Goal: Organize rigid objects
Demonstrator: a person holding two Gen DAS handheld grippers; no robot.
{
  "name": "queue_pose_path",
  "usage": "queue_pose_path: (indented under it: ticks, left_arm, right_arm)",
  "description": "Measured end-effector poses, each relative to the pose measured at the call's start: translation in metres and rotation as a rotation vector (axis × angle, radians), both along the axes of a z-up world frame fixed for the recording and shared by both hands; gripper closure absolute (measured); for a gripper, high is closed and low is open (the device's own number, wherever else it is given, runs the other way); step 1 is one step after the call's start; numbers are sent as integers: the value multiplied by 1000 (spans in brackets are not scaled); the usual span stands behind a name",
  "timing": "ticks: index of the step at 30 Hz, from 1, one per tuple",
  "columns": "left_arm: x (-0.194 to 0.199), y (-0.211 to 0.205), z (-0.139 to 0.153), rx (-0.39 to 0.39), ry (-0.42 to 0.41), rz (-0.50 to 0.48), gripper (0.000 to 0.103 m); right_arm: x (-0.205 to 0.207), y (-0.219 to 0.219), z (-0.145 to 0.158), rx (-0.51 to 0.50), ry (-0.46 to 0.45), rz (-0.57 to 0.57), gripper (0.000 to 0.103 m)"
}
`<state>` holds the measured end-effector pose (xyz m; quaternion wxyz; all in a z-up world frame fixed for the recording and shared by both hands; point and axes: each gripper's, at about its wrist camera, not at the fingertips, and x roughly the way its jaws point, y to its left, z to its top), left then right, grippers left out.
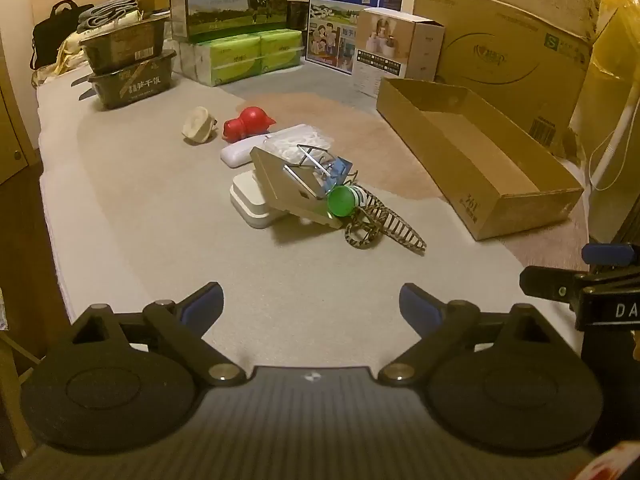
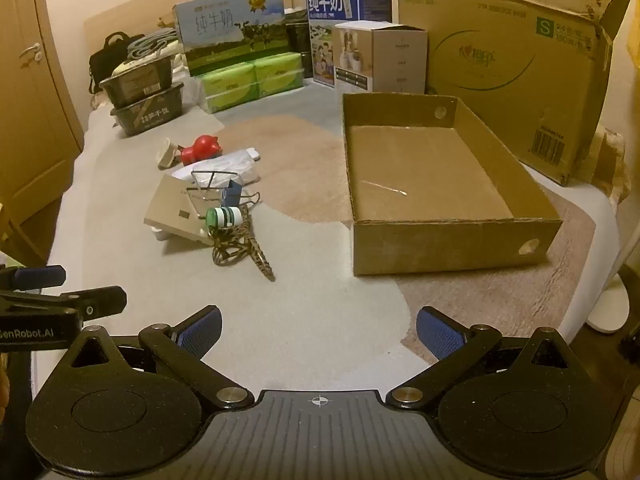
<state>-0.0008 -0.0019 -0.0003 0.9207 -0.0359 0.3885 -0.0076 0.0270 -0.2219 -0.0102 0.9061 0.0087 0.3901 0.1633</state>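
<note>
At the centre of both views, on a pale carpeted surface, lies a loose heap of small hard objects, well apart from both tools. A flat tan square board leans tilted on a white rectangular plastic block; against its lower edge rests a small green-capped round bottle lying on its side, cap toward the left camera. A leopard-print ribbed hair clip sprawls below it, its long axis running toward the lower right of the left view. Behind are a bent wire frame, a white oblong case, a red rounded plastic toy and a cream round plug-like piece.

To the right stands the open brown cardboard box, its long axis running away from the cameras, holding only a thin stick; it is the likely destination.

The left hand-held gripper has its jaws spread wide over bare carpet, holding nothing. The right hand-held gripper is likewise spread and empty.

These pieces all look light and stiff. The bottle is probably smooth and inclined to roll, so a grip across its body seems safest. The board is best pinched at its raised edge, though lifting it may tip what leans on it. The clip, with its open ribs, may snag the wire frame.
</note>
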Motion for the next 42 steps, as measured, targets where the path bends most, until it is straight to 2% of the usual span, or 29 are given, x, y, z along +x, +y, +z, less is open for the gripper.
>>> queue_pose_path:
  ticks: [4,5,9,42]
  left_arm:
    - [-3,0,-1,-53,13,-18,9]
    - [-2,8,-3,-2,1,5,9]
    - [2,3,-3,15,7,7,10]
    - [2,10,-3,4,13,14,11]
  right_arm:
    - [-1,1,0,5,1,2,0]
    - [0,1,0,6,1,3,0]
    - [-5,0,-3,5,-6,1,0]
    - [2,3,-3,10,-8,1,0]
